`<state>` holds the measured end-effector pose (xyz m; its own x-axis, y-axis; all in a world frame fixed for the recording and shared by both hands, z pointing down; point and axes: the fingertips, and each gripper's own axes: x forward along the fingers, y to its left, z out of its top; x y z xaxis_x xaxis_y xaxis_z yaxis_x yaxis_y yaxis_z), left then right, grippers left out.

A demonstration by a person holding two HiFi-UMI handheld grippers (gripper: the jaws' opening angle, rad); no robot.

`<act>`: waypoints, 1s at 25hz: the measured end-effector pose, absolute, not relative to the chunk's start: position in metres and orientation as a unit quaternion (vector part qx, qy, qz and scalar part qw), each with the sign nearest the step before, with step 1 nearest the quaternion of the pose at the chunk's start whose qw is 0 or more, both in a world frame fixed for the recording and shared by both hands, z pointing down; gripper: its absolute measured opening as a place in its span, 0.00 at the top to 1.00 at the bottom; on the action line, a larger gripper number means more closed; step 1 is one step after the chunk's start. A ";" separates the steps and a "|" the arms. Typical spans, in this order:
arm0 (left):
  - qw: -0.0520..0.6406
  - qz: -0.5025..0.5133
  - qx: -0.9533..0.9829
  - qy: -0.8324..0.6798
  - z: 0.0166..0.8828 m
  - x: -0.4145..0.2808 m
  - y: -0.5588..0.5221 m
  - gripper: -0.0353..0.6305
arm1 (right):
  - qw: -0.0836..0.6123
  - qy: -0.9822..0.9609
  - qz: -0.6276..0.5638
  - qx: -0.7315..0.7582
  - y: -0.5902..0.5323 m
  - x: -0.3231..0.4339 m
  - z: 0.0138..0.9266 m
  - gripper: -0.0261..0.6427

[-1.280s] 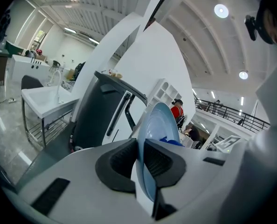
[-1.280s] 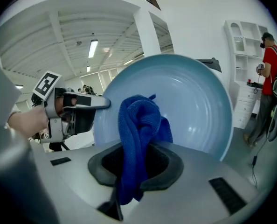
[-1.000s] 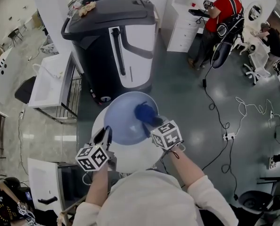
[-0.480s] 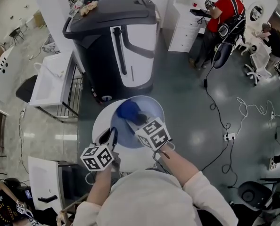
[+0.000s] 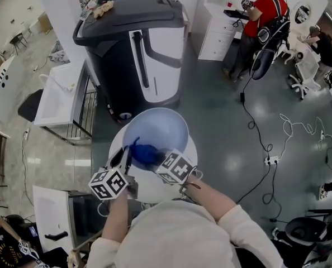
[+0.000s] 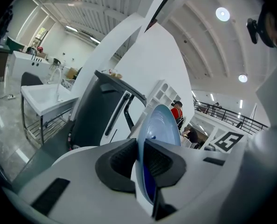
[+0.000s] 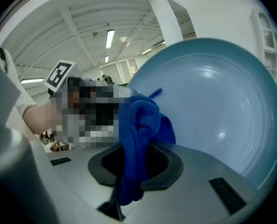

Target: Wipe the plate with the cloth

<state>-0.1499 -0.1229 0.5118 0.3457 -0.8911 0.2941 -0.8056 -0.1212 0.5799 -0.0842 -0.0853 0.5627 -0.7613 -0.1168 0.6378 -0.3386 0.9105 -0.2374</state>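
Observation:
A pale blue plate point(image 5: 157, 128) is held up on edge above a small round white table point(image 5: 155, 186). My left gripper point(image 5: 124, 159) is shut on the plate's rim at its lower left; in the left gripper view the plate point(image 6: 162, 125) runs edge-on between the two dark pads. My right gripper point(image 5: 156, 159) is shut on a bunched blue cloth point(image 5: 145, 153) and presses it against the plate's lower left face, close to the left gripper. The right gripper view shows the cloth point(image 7: 139, 139) clamped between the pads with the plate's hollow face point(image 7: 218, 101) just behind it.
A large dark grey and white machine point(image 5: 135, 49) stands right behind the table. A white sink unit point(image 5: 60, 96) is at the left. Cables point(image 5: 266, 144) and a power strip lie on the grey floor at the right. People point(image 5: 261, 21) stand far back right.
The right gripper has dragged the cloth across the plate, from its upper right part down to its lower left near the left gripper. The plate has tilted a little; the left gripper has stayed put.

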 end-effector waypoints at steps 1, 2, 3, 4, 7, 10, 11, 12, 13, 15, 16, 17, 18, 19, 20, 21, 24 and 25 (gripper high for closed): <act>0.338 -0.064 0.745 -0.572 0.510 -0.153 -0.123 0.88 | 0.341 -0.917 0.171 0.121 -0.084 -0.077 0.569 0.83; 0.336 -0.065 0.744 -0.574 0.509 -0.157 -0.123 0.88 | 0.357 -0.910 0.171 0.123 -0.084 -0.069 0.575 0.83; 0.334 -0.064 0.744 -0.576 0.509 -0.160 -0.123 0.88 | 0.370 -0.904 0.172 0.131 -0.086 -0.060 0.581 0.83; 0.333 -0.062 0.743 -0.577 0.509 -0.163 -0.121 0.88 | 0.380 -0.897 0.170 0.145 -0.090 -0.049 0.585 0.83; 0.336 -0.055 0.741 -0.579 0.515 -0.167 -0.114 0.88 | 0.398 -0.880 0.150 0.209 -0.112 -0.016 0.592 0.83; 0.345 -0.046 0.743 -0.572 0.525 -0.162 -0.109 0.88 | 0.378 -0.871 0.130 0.287 -0.143 0.012 0.584 0.83; 0.348 -0.042 0.745 -0.568 0.527 -0.158 -0.107 0.88 | 0.365 -0.868 0.128 0.311 -0.153 0.020 0.579 0.83; 0.349 -0.037 0.748 -0.563 0.529 -0.154 -0.106 0.88 | 0.354 -0.865 0.125 0.333 -0.162 0.026 0.575 0.83; 0.351 -0.033 0.751 -0.558 0.530 -0.149 -0.105 0.88 | 0.344 -0.862 0.120 0.352 -0.170 0.031 0.571 0.83; 0.356 -0.025 0.756 -0.549 0.534 -0.141 -0.102 0.88 | 0.329 -0.858 0.104 0.381 -0.184 0.038 0.564 0.83; 0.359 -0.022 0.757 -0.546 0.536 -0.137 -0.101 0.88 | 0.321 -0.857 0.095 0.392 -0.189 0.039 0.558 0.83; 0.362 -0.019 0.758 -0.542 0.538 -0.134 -0.100 0.88 | 0.314 -0.857 0.087 0.400 -0.193 0.039 0.552 0.83; 0.365 -0.017 0.759 -0.540 0.540 -0.132 -0.099 0.88 | 0.307 -0.857 0.081 0.406 -0.194 0.038 0.545 0.83; 0.368 -0.018 0.758 -0.538 0.542 -0.131 -0.098 0.88 | 0.302 -0.858 0.078 0.408 -0.195 0.036 0.540 0.83; 0.372 -0.020 0.756 -0.538 0.543 -0.130 -0.098 0.88 | 0.299 -0.859 0.076 0.408 -0.194 0.034 0.535 0.83; 0.376 -0.024 0.754 -0.538 0.544 -0.131 -0.097 0.88 | 0.296 -0.862 0.075 0.406 -0.193 0.031 0.533 0.83; 0.387 -0.036 0.744 -0.543 0.546 -0.138 -0.098 0.88 | 0.278 -0.871 0.072 0.400 -0.189 0.026 0.526 0.83; 0.390 -0.039 0.741 -0.545 0.547 -0.141 -0.098 0.88 | 0.267 -0.875 0.072 0.397 -0.187 0.024 0.523 0.83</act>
<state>-0.1415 -0.0981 0.5468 0.4021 -0.8387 0.3673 -0.7775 -0.1009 0.6207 0.0242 -0.1873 0.5232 -0.5428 -0.6562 0.5241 -0.7335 0.6744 0.0847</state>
